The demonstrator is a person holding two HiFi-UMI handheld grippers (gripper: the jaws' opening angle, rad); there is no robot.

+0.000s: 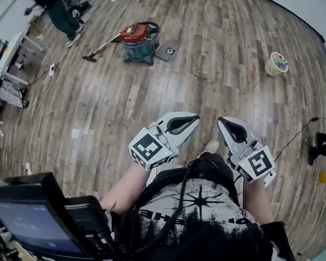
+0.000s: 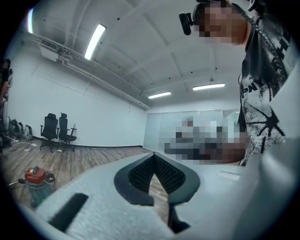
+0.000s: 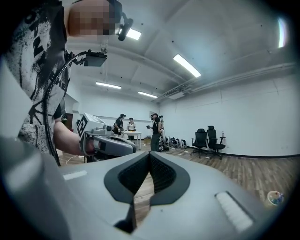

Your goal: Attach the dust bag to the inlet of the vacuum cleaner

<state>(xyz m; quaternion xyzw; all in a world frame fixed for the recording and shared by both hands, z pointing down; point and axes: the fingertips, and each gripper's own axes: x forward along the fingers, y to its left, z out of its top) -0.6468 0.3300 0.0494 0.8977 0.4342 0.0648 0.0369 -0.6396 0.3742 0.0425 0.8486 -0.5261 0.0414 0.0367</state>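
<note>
**Printed shirt point(image 1: 202, 211) and two closed grippers close in — vacuum cleaner point(image 1: 138, 41) far off, ahead and left**

Head view: the person's shirt fills the bottom of the frame, with a dark screen point(image 1: 33, 218) at the lower left. Just beyond the chest, the left gripper point(image 1: 188, 122) and right gripper point(image 1: 227, 125) are held side by side over the wooden floor point(image 1: 153, 110), with nothing in either. The vacuum cleaner stands upright as a red-topped drum, well apart from both grippers, ahead and to the left. Its wand point(image 1: 102, 47) lies out along the floor toward the left. A flat grey piece point(image 1: 168, 51) lies just beside the drum on its right. It may be the dust bag, but it is too small to tell.

Left gripper view: the ribbed pads meet at their tips, and only floor shows through the gap behind them. The vacuum cleaner sits low at the left edge, off the line the jaws point along.

Right gripper view: these jaws are likewise closed on nothing. The left gripper shows beside them at the left, and the vacuum cleaner is out of view here.

Judged from this, the left gripper is the nearer one, and both must travel forward and leftward before any attaching can start.
</note>
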